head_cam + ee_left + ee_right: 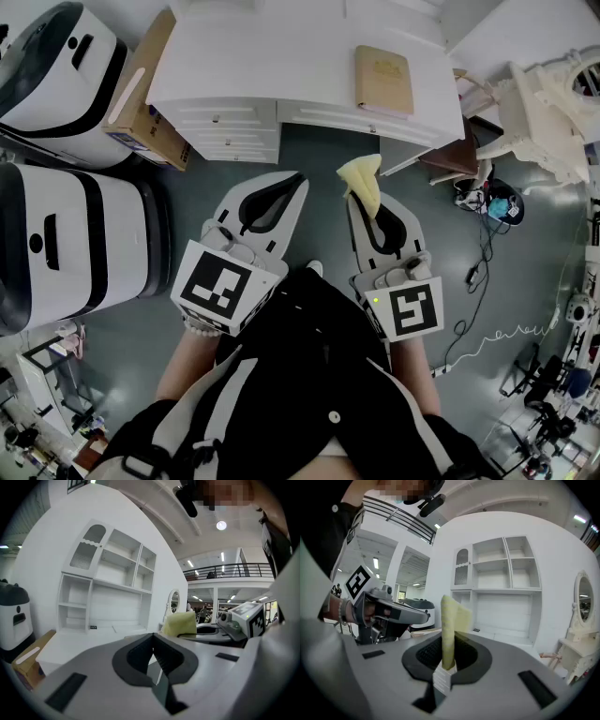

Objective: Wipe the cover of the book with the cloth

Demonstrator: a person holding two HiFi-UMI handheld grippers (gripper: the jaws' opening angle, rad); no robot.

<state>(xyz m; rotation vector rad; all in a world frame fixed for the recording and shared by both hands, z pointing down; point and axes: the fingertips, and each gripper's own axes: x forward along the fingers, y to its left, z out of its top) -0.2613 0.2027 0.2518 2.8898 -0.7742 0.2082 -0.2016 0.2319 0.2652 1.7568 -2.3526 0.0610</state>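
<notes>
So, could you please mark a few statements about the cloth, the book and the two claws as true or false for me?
1. The right claw is shut on the yellow cloth. True.
2. The left claw holds the book. False: it is shut on nothing, and the book lies on the white desk.
3. The cloth is pressed on the book's cover. False: it is held short of the desk and is not touching the book.
4. The book lies closed and flat on the desk. True.
5. A cardboard box stands beside the desk. True.
</notes>
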